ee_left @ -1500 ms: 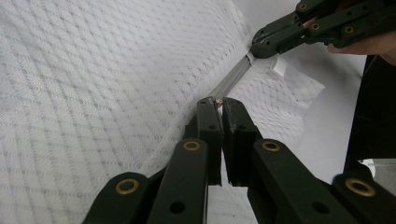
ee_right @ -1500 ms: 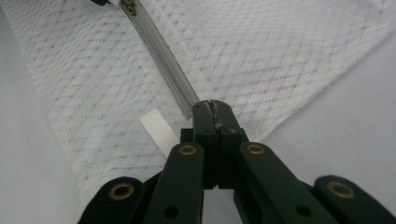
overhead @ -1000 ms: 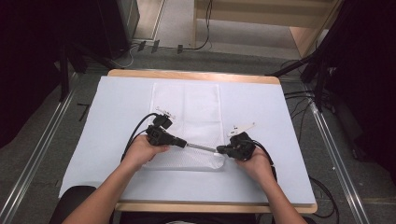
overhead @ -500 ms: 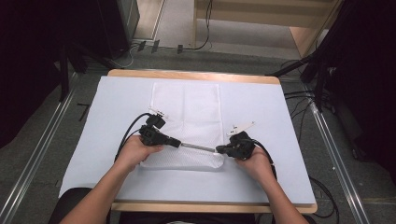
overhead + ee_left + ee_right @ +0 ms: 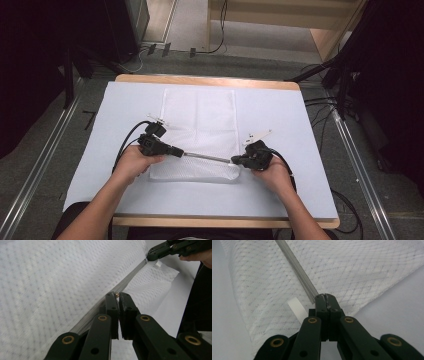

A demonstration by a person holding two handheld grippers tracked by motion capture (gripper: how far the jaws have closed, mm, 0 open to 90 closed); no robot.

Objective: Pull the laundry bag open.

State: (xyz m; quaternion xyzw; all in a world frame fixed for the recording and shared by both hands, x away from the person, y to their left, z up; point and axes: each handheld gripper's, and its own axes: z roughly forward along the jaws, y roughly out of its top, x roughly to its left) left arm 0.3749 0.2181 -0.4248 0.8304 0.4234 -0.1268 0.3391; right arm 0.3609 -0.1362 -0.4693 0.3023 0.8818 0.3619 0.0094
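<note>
White dotted mesh bag, grey zipper

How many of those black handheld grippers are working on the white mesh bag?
2. The left gripper pinches the zipper pull mid-bag; the right gripper clamps the zipper's end at the mesh bag's right edge.

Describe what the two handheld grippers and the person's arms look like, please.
Both the left gripper and the right gripper are black, each with two flat black jaws joined by linkage bars carrying brass-coloured rivets. A black cable loops from the left one, and another trails from the right. Each carries a pale three-cornered plate on top. The forearms are bare, with no sleeves visible.
</note>
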